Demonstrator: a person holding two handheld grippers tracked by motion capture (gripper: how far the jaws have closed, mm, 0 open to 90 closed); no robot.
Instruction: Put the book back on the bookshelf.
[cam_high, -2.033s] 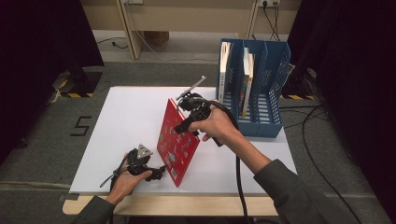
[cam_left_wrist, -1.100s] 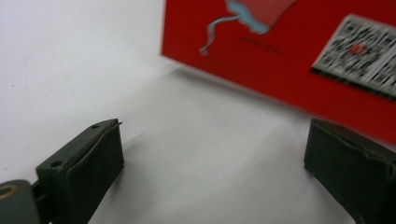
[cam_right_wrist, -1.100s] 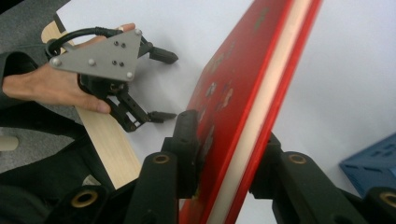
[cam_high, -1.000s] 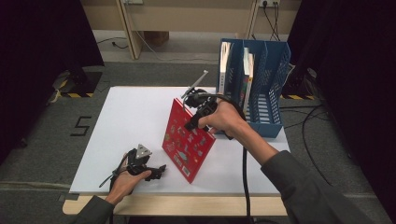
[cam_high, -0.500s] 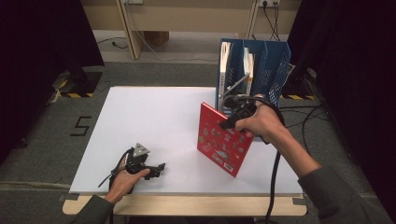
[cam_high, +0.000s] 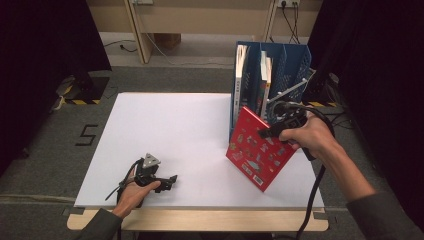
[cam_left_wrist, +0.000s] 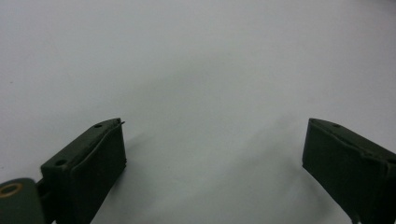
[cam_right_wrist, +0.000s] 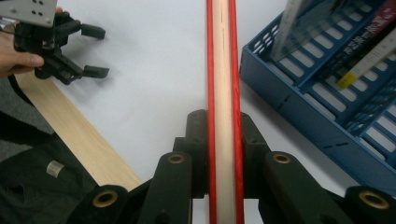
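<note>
Filing in progress. The right gripper (cam_high: 264, 133) has its jaws clenched on the red book (cam_high: 257, 149), whose edge runs straight up between them, tilted and lifted off the counter (cam_high: 165, 125) just in front of the blue file rack (cam_high: 280, 70). Pickup appears done; insertion into a rack slot remains. The left gripper (cam_high: 167, 182) rests on the counter, jaws released, nothing between them.

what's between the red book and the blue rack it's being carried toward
Nothing visible blocks it. The red book, clamped edge-on in the right tool, hangs tilted just in front of the blue rack, with bare white table beside it. Books already fill the rack's left slots; the slots further right look free.
</note>
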